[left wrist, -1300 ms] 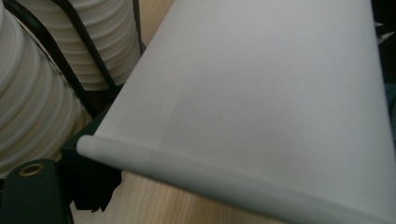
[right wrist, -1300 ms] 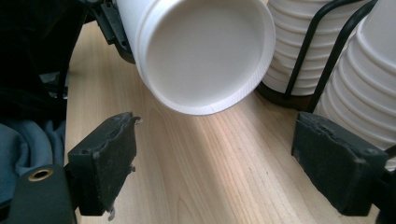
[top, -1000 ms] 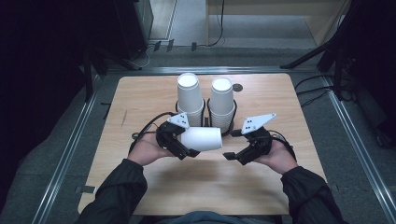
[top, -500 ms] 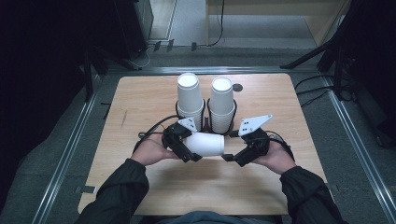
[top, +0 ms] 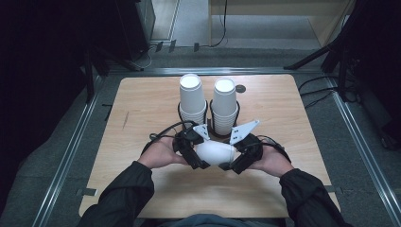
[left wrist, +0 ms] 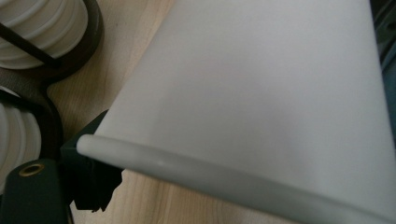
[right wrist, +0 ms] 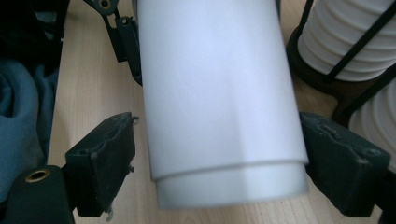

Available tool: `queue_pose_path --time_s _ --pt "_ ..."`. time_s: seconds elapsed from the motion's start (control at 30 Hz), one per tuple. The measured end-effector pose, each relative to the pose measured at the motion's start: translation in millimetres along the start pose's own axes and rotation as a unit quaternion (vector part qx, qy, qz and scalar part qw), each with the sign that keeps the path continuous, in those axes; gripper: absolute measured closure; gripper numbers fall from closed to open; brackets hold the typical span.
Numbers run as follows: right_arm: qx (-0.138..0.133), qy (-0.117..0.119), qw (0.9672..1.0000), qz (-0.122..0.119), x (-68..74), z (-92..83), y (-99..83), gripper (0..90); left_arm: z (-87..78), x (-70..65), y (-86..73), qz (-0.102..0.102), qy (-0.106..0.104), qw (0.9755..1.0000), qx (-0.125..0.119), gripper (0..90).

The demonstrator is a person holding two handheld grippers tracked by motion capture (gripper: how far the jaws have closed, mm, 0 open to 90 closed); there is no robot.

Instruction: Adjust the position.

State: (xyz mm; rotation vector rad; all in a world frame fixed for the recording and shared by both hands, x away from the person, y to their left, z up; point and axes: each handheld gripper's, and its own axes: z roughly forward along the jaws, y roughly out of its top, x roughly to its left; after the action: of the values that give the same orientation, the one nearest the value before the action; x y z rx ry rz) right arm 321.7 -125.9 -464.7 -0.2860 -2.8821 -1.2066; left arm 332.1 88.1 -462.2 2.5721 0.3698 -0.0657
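A light wooden rectangular table with rounded corners stands on a grey carpeted floor. Silver metal rails run beside it. Black cables lie on the floor, and the surroundings are dark.

The paper cup runs off the left tool view's top, right and bottom edges; its rim hides one jaw.

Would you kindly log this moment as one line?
left tool: holds cup's rim end | paper cup: sideways above table | right tool: jaws astride cup base, small gap
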Motion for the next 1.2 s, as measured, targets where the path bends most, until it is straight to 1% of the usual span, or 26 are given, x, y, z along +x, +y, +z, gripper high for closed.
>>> queue_pose_path --time_s 0.1,0.3,0.33,0.37,0.4,0.43,0.53,0.57,0.6,0.63,0.67,0.7,0.73,0.77,0.8,0.83,0.87,0.9,0.93,0.97,1.0,1.07,1.1,1.13,1.17,1.2 --pt "0.009 -0.001 1.0 -0.004 1.0 6.1 1.5 13.8 2.9 -1.0 1.3 0.003 -0.003 1.0 0.008 9.8" --pt "0.018 0.002 0.9998 -0.001 2.2 11.6 3.5 14.3 7.2 -2.9 2.8 0.002 -0.006 0.9999 0.014 9.7" --pt "0.02 0.002 0.9998 -0.006 1.9 13.2 3.8 14.9 7.3 -3.4 3.3 0.003 -0.005 0.9999 0.014 9.7" --pt "0.027 -0.002 0.9996 -0.01 2.8 15.3 4.0 19.7 7.6 -4.2 4.2 0.004 -0.005 0.9999 0.014 9.6" --pt "0.027 -0.002 0.9996 -0.01 2.8 15.3 4.0 19.7 7.6 -4.2 4.2 0.004 -0.005 0.9999 0.014 9.4" --pt "0.029 -0.008 0.9993 -0.024 5.2 14.9 3.9 22.3 7.6 -4.1 4.5 -0.003 -0.009 0.9998 0.019 9.4" --pt "0.03 -0.012 0.999 -0.031 6.7 13.5 4.9 22.6 7.3 -4.7 4.2 -0.002 -0.006 0.9999 0.014 8.3" --pt "0.028 -0.014 0.9988 -0.039 7.2 12.2 5.7 22.5 6.6 -5.1 4.1 0.0 -0.006 0.9999 0.014 7.3" --pt "0.028 -0.014 0.9988 -0.039 7.2 12.2 5.7 22.5 5.5 -5.6 3.5 0.009 0.001 0.9999 0.005 7.3" --pt "0.021 -0.016 0.9989 -0.04 7.4 10.4 6.1 22.5 3.1 -4.3 2.6 0.002 -0.003 0.9999 -0.01 5.6" --pt "0.021 -0.016 0.9989 -0.04 7.4 10.4 6.1 22.5 3.1 -4.3 2.6 0.002 -0.003 0.9999 -0.01 1.9" --pt "0.011 -0.022 0.9991 -0.035 6.5 7.0 6.5 22.5 0.5 -2.8 1.9 -0.01 -0.007 0.9995 -0.03 0.0" --pt "0.011 -0.022 0.9991 -0.035 6.5 7.0 6.5 22.5 0.5 -2.8 1.9 -0.01 -0.007 0.9995 -0.03 0.0" --pt "0.0 -0.022 0.9994 -0.027 4.8 2.8 6.2 22.4 -3.8 -1.3 0.9 -0.006 -0.012 0.999 -0.042 0.0" --pt "0.0 -0.022 0.9994 -0.027 4.8 2.8 6.2 22.4 -3.8 -1.3 0.9 -0.006 -0.012 0.999 -0.042 0.0" --pt "-0.01 -0.021 0.9995 -0.023 3.0 -1.1 5.3 22.4 -8.1 0.1 -0.2 -0.008 -0.016 0.9981 -0.059 0.0" --pt "-0.015 -0.023 0.9994 -0.02 2.7 -3.0 5.0 22.3 -10.3 0.9 -1.3 -0.009 -0.02 0.9973 -0.069 0.0" --pt "-0.018 -0.022 0.9994 -0.019 2.2 -4.6 4.6 22.3 -11.9 2.0 -2.3 -0.016 -0.025 0.9966 -0.077 0.0" --pt "-0.018 -0.022 0.9994 -0.019 2.2 -4.6 4.6 22.3 -11.9 2.0 -2.3 -0.016 -0.025 0.9966 -0.077 0.0" --pt "-0.027 -0.022 0.9993 -0.015 1.0 -8.1 3.7 22.2 -14.0 2.6 -3.8 -0.017 -0.021 0.9959 -0.086 0.0" --pt "-0.027 -0.022 0.9993 -0.015 1.0 -8.1 3.7 22.2 -14.8 3.1 -4.6 -0.019 -0.023 0.9956 -0.089 0.0" --pt "-0.038 -0.021 0.999 -0.012 0.5 -12.1 3.4 22.2 -17.1 2.6 -7.1 -0.013 -0.017 0.9952 -0.096 0.0" --pt "-0.043 -0.02 0.9988 -0.01 0.7 -13.2 3.4 22.1 -18.7 1.3 -9.8 -0.013 -0.016 0.9939 -0.108 0.0" --pt "-0.043 -0.02 0.9988 -0.01 0.7 -13.2 3.4 22.1 -18.7 1.3 -9.8 -0.013 -0.016 0.9939 -0.108 0.0" --pt "-0.053 -0.019 0.9983 -0.01 1.1 -15.9 3.8 22.1 -19.8 1.7 -11.5 -0.017 -0.015 0.9935 -0.112 0.0" --pt "-0.053 -0.019 0.9983 -0.01 1.1 -15.9 3.8 22.1 -20.8 1.8 -12.6 -0.019 -0.014 0.9932 -0.114 0.0"
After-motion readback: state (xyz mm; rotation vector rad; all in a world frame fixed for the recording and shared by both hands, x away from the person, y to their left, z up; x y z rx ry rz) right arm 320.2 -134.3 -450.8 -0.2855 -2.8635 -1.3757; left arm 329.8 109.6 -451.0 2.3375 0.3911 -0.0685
